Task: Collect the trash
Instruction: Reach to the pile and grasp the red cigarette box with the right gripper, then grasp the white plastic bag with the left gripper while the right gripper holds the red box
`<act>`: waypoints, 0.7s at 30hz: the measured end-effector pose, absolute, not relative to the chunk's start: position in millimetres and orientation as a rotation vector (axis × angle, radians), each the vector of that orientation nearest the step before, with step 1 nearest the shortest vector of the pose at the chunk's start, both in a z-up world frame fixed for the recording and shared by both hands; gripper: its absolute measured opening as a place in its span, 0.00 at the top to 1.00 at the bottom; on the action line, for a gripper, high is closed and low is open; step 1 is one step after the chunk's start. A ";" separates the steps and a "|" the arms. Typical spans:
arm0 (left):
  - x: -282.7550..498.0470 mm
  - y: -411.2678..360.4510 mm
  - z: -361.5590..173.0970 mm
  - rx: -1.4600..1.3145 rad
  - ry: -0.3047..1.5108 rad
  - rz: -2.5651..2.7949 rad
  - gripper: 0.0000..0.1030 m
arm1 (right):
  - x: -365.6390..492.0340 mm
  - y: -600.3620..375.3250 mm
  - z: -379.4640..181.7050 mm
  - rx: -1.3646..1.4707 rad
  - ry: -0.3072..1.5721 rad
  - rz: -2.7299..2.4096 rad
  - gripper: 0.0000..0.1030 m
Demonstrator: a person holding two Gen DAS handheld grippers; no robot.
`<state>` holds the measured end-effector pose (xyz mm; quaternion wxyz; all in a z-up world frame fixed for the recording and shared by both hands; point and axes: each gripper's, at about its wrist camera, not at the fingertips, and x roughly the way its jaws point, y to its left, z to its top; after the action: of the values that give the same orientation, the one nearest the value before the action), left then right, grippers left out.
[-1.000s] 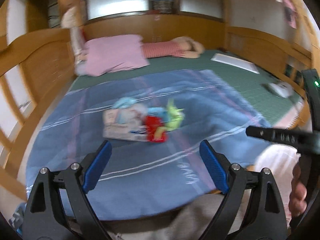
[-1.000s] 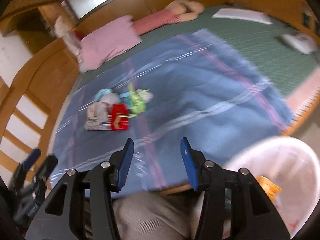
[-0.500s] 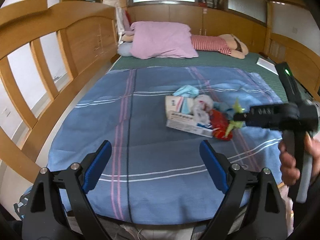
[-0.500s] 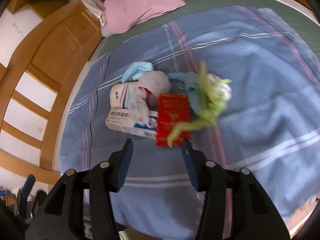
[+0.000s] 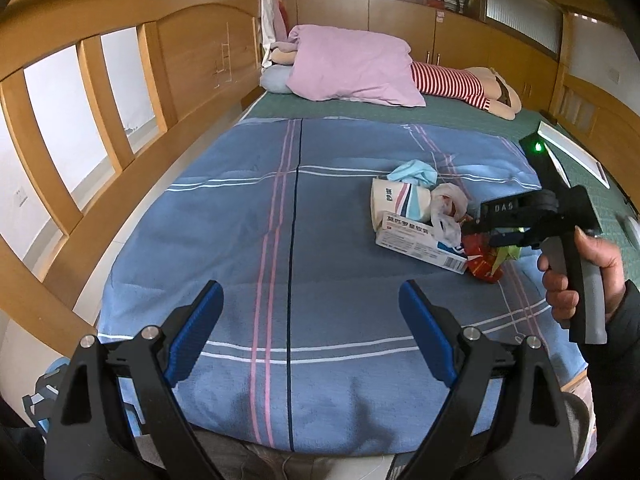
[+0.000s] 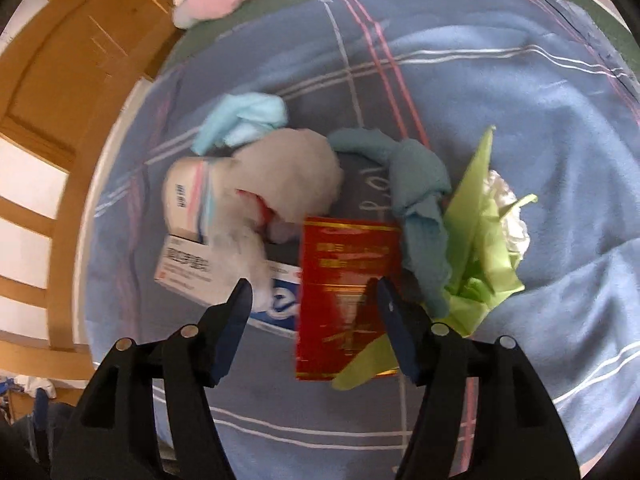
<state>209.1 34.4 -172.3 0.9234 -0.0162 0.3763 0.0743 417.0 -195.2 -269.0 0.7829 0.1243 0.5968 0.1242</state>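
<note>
Trash lies heaped mid-blanket [image 5: 280,240], probably so one reach serves all. Right gripper [image 6: 312,304] hangs over the red packet [image 6: 346,280], jaws opening, nothing pinched. Left gripper [image 5: 310,312] waits spread wide, empty. Gold print on the packet is unreadable (the white box's [image 5: 420,244] too).

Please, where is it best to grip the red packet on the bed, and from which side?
Probably across the red packet at its near short end, coming from above. It lies flat on the blue blanket, partly over the white box. The opening right gripper already straddles it.
</note>
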 end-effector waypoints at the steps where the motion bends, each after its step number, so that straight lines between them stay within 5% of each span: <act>1: 209.0 34.7 -172.2 -0.035 0.771 0.151 0.13 | 417.2 -195.7 -270.3 0.264 1.291 0.267 0.37; 13: 211.3 31.8 -172.2 -0.028 0.776 0.144 0.13 | 420.5 -200.2 -295.7 0.279 1.403 0.254 0.30; 15: 211.1 31.2 -171.0 -0.023 0.774 0.146 0.13 | 419.2 -199.0 -293.4 0.286 1.397 0.248 0.46; 21: 210.4 23.0 -168.2 -0.011 0.768 0.147 0.13 | 389.5 -209.3 -262.3 0.334 1.335 0.303 0.46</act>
<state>210.4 23.0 -168.2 0.9246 -0.0056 0.3741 0.0715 389.5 -209.3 -262.3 0.7619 0.1533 0.6137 0.1391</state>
